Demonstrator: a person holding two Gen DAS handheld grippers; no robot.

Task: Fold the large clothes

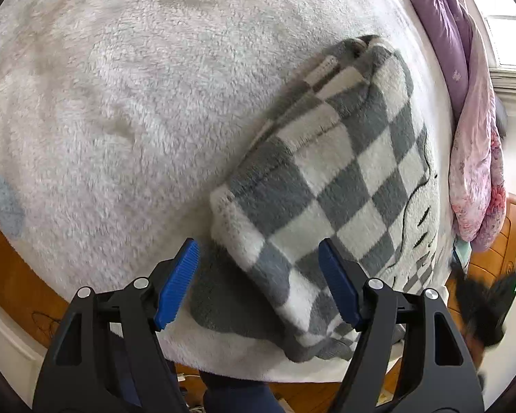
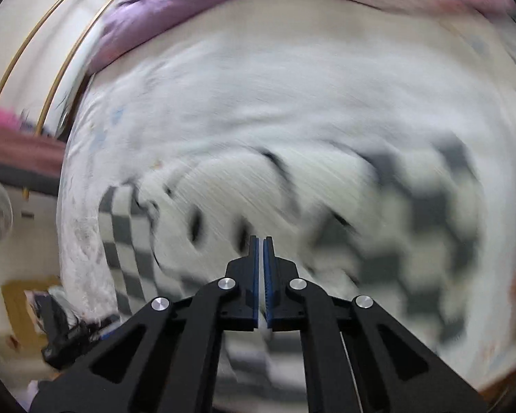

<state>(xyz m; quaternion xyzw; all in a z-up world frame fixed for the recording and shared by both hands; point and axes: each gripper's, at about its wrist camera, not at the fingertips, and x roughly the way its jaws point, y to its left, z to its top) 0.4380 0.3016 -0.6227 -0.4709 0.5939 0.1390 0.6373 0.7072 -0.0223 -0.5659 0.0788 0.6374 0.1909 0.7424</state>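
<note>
**Checked fleece garment: handling properties and grip points**

The grey-and-white checked fleece garment (image 1: 326, 179) lies partly folded on the white fluffy blanket (image 1: 137, 86) that covers the bed, near the bed's front edge. One folded, sleeve-like section runs diagonally across the left wrist view; a white panel with black line drawing (image 1: 419, 213) shows at its right.

My left gripper (image 1: 258, 284) hangs above the near end of that section, blue pads spread wide, with cloth beneath the gap but neither pad pressing on it. My right gripper (image 2: 261, 275) has its pads pressed together with nothing visible between them; its view is heavily blurred, showing the garment (image 2: 430, 234) below.

Handling, as I judge it:
- Thick, soft and limp; it will sag and drape, not hold a shape.
- Pile gives good friction; slipping is unlikely.
- Bulky rather than heavy; layers may separate if only the top one is caught.

Recommended hold: pinch the full thickness at a folded edge or corner, one gripper at each end.
</note>
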